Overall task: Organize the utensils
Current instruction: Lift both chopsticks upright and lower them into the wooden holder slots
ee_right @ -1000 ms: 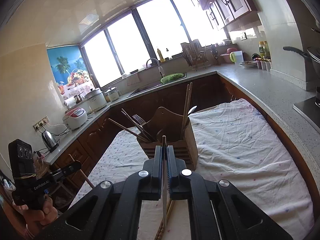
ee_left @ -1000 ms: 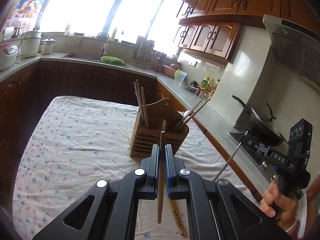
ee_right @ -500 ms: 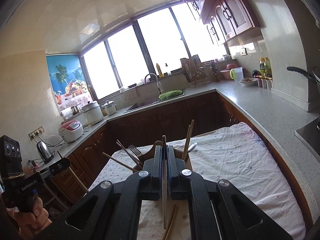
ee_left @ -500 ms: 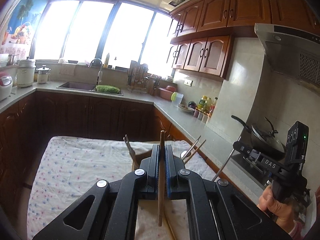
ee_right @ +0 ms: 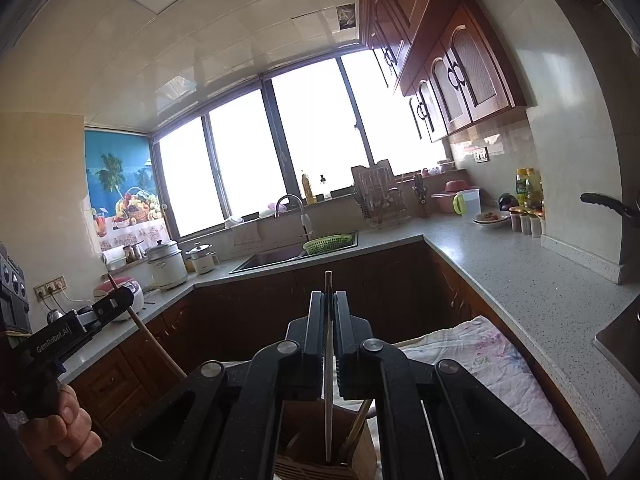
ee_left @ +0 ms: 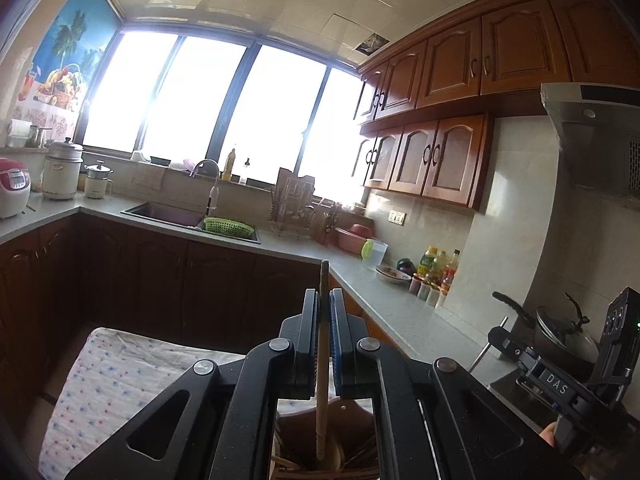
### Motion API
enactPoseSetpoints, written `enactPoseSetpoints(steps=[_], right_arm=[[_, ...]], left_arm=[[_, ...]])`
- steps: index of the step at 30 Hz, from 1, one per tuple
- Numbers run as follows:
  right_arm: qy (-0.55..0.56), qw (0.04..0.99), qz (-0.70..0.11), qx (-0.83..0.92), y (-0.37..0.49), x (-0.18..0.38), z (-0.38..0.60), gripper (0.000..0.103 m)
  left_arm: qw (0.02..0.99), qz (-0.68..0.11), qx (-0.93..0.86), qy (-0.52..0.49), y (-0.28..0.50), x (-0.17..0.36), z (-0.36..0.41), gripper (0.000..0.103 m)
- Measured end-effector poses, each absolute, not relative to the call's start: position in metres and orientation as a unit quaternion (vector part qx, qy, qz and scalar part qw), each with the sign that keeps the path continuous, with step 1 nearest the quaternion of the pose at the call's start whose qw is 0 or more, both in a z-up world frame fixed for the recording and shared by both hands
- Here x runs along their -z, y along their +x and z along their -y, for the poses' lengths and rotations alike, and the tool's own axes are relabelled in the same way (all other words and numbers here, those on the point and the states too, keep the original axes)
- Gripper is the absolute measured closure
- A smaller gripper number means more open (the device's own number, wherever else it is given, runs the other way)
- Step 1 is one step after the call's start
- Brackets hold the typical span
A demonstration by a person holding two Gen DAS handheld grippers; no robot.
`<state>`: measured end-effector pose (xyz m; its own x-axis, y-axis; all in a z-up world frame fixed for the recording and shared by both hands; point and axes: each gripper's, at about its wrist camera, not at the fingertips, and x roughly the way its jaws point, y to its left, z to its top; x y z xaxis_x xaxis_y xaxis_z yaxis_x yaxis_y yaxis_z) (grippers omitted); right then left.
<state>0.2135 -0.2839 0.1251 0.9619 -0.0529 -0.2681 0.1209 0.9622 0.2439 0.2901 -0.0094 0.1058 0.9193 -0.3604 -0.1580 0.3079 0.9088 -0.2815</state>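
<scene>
While bright windows (ee_left: 224,108) wash out the far wall of the kitchen, a grey counter (ee_left: 404,312) runs around the room past a sink (ee_left: 168,212) with a green basket (ee_left: 226,226) at its edge, with dark wood cabinets (ee_left: 448,156) above it. Nearer, the bench (ee_left: 104,380) is covered with a white cloth speckled in small coloured dots. The left claw (ee_left: 324,300) is clamped on a wooden chopstick (ee_left: 322,360), which stands nearly upright between the pads, its top poking above the fingertips and its lower end hanging just over the wooden utensil holder (ee_left: 304,444) seen below the jaws. The right claw (ee_right: 329,300) is likewise closed on a thin pale chopstick (ee_right: 328,380), also upright, whose lower tip hangs over or just inside the top of the same utensil holder (ee_right: 296,440); I cannot tell whether it touches. A dark chopstick leans in the holder just right of it. In the right wrist view the left claw shows at the far left, gripped by a hand (ee_right: 60,432).
</scene>
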Motion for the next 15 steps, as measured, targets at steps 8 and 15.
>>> enactPoseSetpoints(steps=[8,15], right_arm=[[0.145,0.977,-0.145,0.06,0.218,-0.074,0.289,0.099],[0.151,0.969,-0.188,0.053,0.224,-0.047,0.289,0.098]], left_arm=[[0.97,-0.132,0.171,-0.108,0.316,-0.052,0.037,0.099],[0.968,-0.159,0.172,-0.091,0.325,-0.031,0.038,0.099]])
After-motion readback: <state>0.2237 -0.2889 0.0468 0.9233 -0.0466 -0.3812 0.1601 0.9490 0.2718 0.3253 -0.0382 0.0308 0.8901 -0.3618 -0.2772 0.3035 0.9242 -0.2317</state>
